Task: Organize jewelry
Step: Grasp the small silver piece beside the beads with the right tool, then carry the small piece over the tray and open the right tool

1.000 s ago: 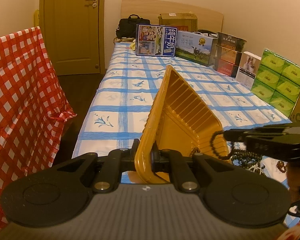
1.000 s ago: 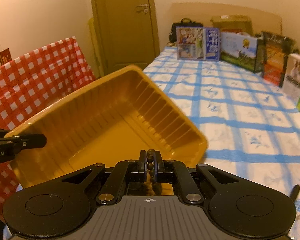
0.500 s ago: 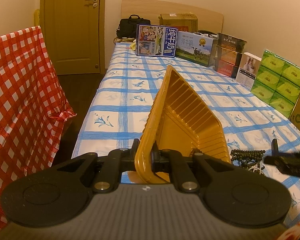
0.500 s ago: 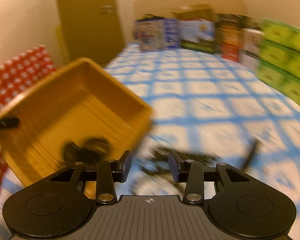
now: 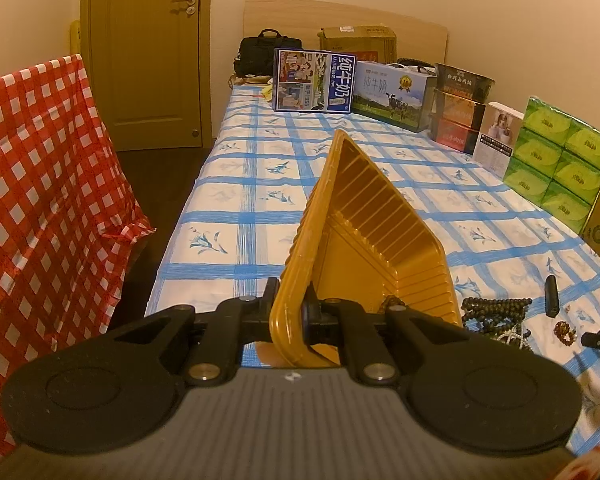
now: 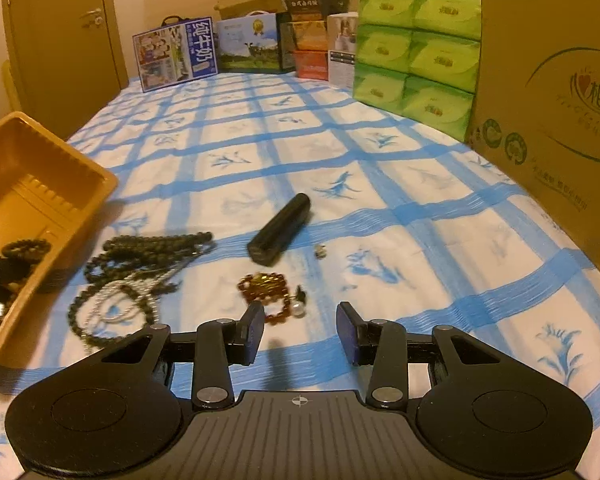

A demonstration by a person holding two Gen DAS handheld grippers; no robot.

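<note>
Jewelry lies partly sorted: one dark bead bracelet [image 6: 26,247] sits in the yellow tray [image 6: 32,184], which my left tool [image 5: 291,307] holds clenched on its rim, tilted up near the bed's [image 6: 380,184] left edge. Outstanding on the bed: dark bead necklace [image 6: 156,245], pearl strand [image 6: 118,300], amber bracelet [image 6: 266,289], black tube [image 6: 280,230]. My right tool [image 6: 300,334] hovers released, just before the amber bracelet. Recommendation: descend square, pinch several beads, lift clear of the pearls.
</note>
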